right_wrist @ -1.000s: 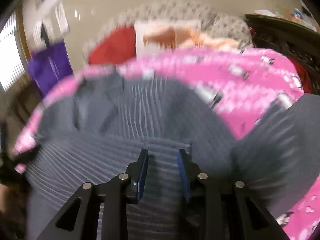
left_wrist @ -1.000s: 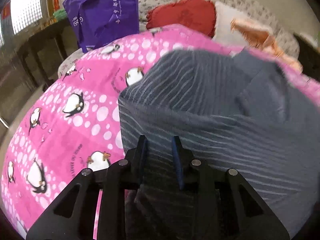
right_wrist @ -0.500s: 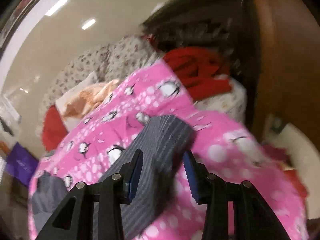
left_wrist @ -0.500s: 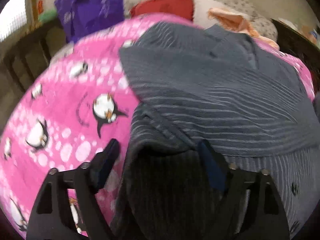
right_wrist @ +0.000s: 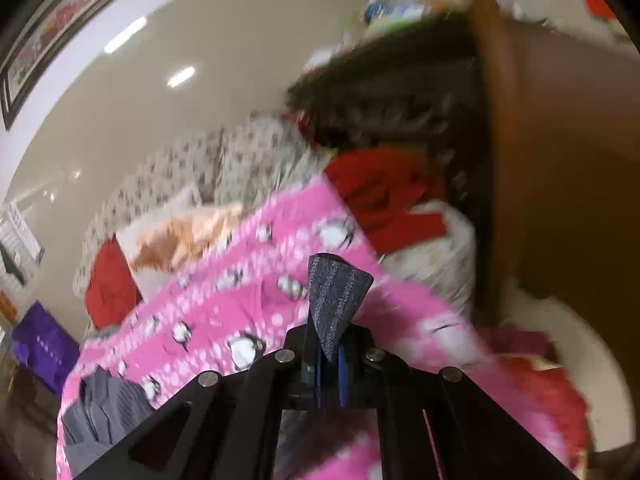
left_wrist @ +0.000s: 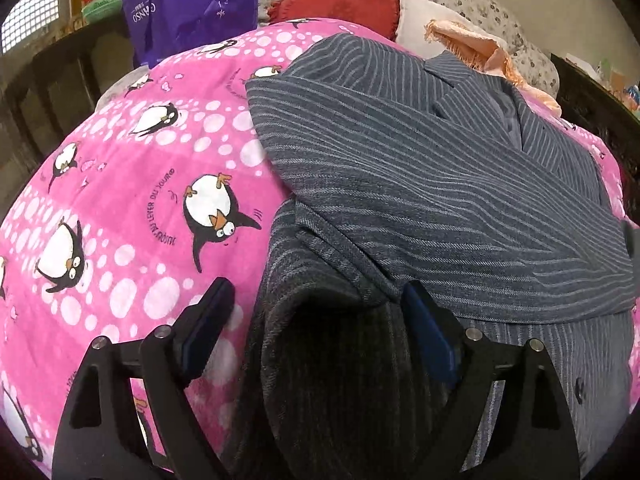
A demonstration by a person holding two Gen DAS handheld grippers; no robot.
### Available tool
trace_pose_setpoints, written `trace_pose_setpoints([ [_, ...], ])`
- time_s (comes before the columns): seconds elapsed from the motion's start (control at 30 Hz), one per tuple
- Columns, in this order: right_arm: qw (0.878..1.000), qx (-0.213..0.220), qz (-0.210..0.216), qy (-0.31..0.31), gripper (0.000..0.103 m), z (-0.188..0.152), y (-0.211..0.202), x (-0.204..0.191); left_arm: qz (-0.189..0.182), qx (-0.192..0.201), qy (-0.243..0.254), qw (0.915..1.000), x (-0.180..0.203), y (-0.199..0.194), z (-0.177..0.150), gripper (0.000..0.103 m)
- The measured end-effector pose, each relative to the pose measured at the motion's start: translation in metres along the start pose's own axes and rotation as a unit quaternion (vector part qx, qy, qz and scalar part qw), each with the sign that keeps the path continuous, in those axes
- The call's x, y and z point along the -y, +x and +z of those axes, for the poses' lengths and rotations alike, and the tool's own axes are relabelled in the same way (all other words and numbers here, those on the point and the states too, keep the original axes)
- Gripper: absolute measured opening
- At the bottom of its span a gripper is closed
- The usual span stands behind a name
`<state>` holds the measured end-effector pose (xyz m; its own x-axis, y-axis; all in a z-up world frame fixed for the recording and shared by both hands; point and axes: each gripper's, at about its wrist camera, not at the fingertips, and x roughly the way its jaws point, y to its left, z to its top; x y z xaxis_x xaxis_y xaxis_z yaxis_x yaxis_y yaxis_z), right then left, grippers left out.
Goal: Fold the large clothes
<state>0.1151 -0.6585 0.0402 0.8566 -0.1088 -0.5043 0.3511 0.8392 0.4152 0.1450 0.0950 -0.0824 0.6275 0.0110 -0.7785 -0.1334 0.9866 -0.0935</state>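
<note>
A grey pinstriped jacket (left_wrist: 420, 184) lies on a pink penguin-print blanket (left_wrist: 132, 200), with one sleeve folded across its front. My left gripper (left_wrist: 316, 320) is open, its fingers (left_wrist: 208, 320) astride a bunched fold of the jacket at its near left edge. My right gripper (right_wrist: 330, 360) is shut on the end of the jacket's other sleeve (right_wrist: 336, 296), which sticks up between the pads above the blanket (right_wrist: 240, 312). The jacket's body shows at lower left in the right wrist view (right_wrist: 100, 412).
A purple bag (left_wrist: 192, 4) hangs at the back left. A red cushion (left_wrist: 340, 4), a white pillow and peach cloth (left_wrist: 480, 48) lie at the bed's head. Red clothes (right_wrist: 384, 196) and a wooden cabinet (right_wrist: 560, 160) are on the right.
My left gripper let go of the jacket's edge and opened wide over the fold. My right gripper swung away to the right, closed on the sleeve end and lifted it.
</note>
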Motion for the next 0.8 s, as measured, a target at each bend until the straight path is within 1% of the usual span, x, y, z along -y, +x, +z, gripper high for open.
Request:
trace_pose_setpoints([
  [0.07,1.0,0.021,-0.013,0.002,0.005,0.006,-0.036,0.001,-0.002,0.001,-0.001,1.0,-0.001,0.0,0.0,0.087],
  [0.13,0.999,0.031,-0.015,0.002,0.005,0.003,-0.062,-0.003,-0.001,0.0,0.0,1.0,-0.001,-0.001,0.0,0.087],
  [0.2,0.999,0.038,-0.005,-0.012,0.005,-0.007,-0.085,-0.02,0.004,0.001,0.005,1.0,0.0,-0.005,-0.001,0.087],
  [0.27,0.999,0.029,0.021,-0.029,0.005,-0.024,-0.096,-0.047,0.015,0.007,0.008,0.9998,-0.002,-0.016,0.0,0.087],
  [0.3,0.998,0.024,0.036,-0.043,0.005,-0.033,-0.097,-0.063,0.022,0.02,0.007,0.9995,-0.006,-0.026,0.0,0.087],
  [0.37,0.992,0.004,0.086,-0.088,0.005,-0.06,-0.094,-0.117,0.026,0.049,-0.002,0.9985,-0.018,-0.046,-0.002,0.087],
  [0.4,0.99,-0.004,0.101,-0.102,0.005,-0.07,-0.092,-0.134,0.031,0.053,-0.005,0.9981,-0.025,-0.052,-0.004,0.087],
  [0.47,0.979,-0.031,0.143,-0.144,0.005,-0.104,-0.078,-0.196,0.057,0.039,-0.011,0.9976,-0.041,-0.057,-0.01,0.087],
  [0.5,0.974,-0.041,0.156,-0.156,0.005,-0.118,-0.071,-0.219,0.07,0.033,-0.016,0.9969,-0.049,-0.059,-0.015,0.087],
  [0.53,0.967,-0.061,0.179,-0.172,0.005,-0.142,-0.061,-0.255,0.084,0.026,-0.022,0.9959,-0.056,-0.06,-0.021,0.087],
  [0.57,0.961,-0.076,0.19,-0.183,0.005,-0.159,-0.053,-0.278,0.102,0.016,-0.025,0.9943,-0.062,-0.06,-0.028,0.087],
  [0.6,0.954,-0.091,0.202,-0.204,0.005,-0.183,-0.044,-0.309,0.132,0.004,-0.022,0.9911,-0.066,-0.058,-0.034,0.087],
  [0.63,0.949,-0.1,0.207,-0.215,0.005,-0.198,-0.038,-0.326,0.168,-0.007,-0.016,0.9857,-0.07,-0.056,-0.042,0.087],
  [0.67,0.941,-0.12,0.22,-0.228,0.005,-0.224,-0.029,-0.356,0.179,-0.013,-0.014,0.9836,-0.073,-0.054,-0.048,0.087],
  [0.7,0.936,-0.13,0.226,-0.238,0.005,-0.243,-0.024,-0.375,0.172,-0.009,-0.017,0.9849,-0.076,-0.055,-0.053,0.087],
  [0.73,0.932,-0.135,0.229,-0.245,0.005,-0.255,-0.02,-0.387,0.161,0.0,-0.027,0.9866,-0.082,-0.057,-0.057,0.087],
  [0.8,0.92,-0.147,0.247,-0.266,0.005,-0.286,-0.014,-0.419,0.153,0.0,-0.037,0.9875,-0.085,-0.056,-0.058,0.088],
])
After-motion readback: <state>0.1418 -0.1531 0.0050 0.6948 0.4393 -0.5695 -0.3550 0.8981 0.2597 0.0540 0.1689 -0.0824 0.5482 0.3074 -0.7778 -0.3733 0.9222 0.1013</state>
